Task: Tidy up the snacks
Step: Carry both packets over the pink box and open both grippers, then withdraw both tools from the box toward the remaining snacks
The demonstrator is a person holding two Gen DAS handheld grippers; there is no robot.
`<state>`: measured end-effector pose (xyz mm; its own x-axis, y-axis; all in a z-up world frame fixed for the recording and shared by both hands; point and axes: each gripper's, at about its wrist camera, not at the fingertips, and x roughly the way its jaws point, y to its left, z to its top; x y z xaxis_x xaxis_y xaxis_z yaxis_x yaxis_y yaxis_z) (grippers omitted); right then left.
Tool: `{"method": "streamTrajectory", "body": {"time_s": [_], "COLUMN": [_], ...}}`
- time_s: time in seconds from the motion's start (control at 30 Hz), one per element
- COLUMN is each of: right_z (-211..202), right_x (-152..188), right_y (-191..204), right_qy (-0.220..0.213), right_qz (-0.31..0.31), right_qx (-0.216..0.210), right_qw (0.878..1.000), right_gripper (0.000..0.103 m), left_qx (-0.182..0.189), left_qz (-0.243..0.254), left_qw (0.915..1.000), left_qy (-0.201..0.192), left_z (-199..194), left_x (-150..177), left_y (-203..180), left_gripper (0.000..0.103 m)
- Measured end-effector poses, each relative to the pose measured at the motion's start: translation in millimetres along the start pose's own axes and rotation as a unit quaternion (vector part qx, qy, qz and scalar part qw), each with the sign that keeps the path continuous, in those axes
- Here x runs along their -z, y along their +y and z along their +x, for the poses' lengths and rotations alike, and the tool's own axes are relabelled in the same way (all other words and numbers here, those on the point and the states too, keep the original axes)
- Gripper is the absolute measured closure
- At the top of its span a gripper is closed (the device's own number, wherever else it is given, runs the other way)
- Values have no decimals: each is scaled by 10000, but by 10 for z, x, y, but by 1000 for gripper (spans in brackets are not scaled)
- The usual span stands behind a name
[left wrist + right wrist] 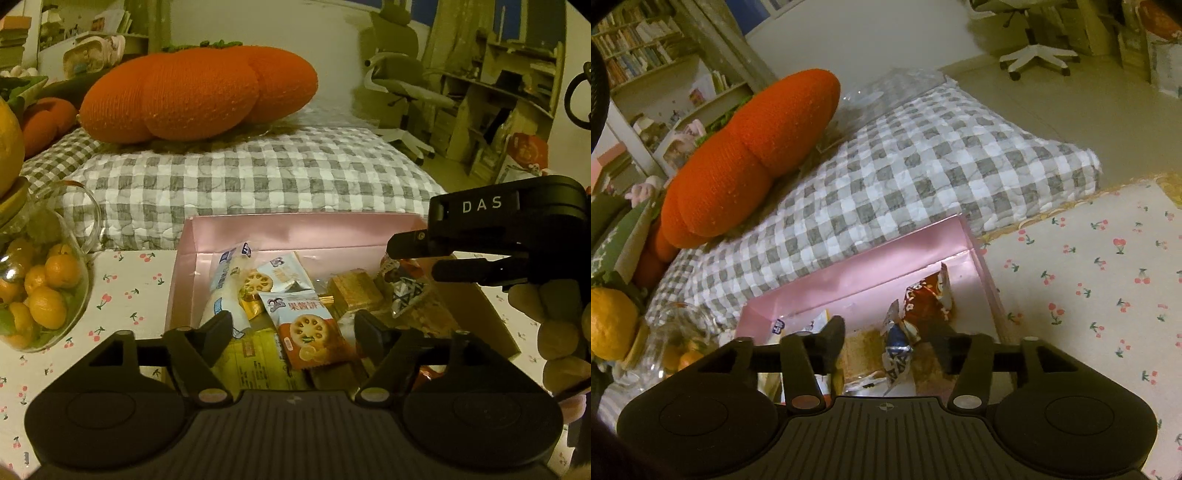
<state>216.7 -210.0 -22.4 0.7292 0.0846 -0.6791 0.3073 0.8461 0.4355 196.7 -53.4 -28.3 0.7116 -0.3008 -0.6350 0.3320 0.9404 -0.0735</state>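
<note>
A pink box (295, 230) on the cherry-print cloth holds several snack packets. Among them are an orange lotus-biscuit packet (312, 334), a white long packet (225, 288), gold-wrapped bars (354, 291) and a blue-silver packet (408, 291). My left gripper (293, 326) is open above the box's near side, with the biscuit packet between its fingers, untouched. My right gripper (890, 334) is open over the box's right part (975, 254), above the blue-silver packet (897, 347) and a red packet (925, 299). The right gripper also shows in the left wrist view (417, 254), empty.
A glass jar of small oranges (40, 288) stands left of the box. A grey checked cushion (240, 177) with an orange knitted pillow (192, 92) lies behind the box. The cherry-print cloth (1089, 295) extends to the right. An office chair (399, 88) stands farther back.
</note>
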Motion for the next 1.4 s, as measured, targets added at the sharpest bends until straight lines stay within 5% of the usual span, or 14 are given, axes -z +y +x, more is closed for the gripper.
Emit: {"method": "streamTrajectory", "body": {"time_s": [0.47,1.4], "right_z": [-457,-1082], "right_x": [72,796], "right_y": [143,320], "right_qy": [-33,533], "right_qz": [-308,-692], "right_qx": [118,471], "right_qw": [9995,9951], "right_gripper": [21,17], "left_qx": [-71,-374], "left_qz": [-8,-348], "left_qw": [10000,9970], "left_qy": [38,577], "left_z": [-314,-927], "left_x": [40,392], "left_y": [-2,336], "left_gripper": [11,2]}}
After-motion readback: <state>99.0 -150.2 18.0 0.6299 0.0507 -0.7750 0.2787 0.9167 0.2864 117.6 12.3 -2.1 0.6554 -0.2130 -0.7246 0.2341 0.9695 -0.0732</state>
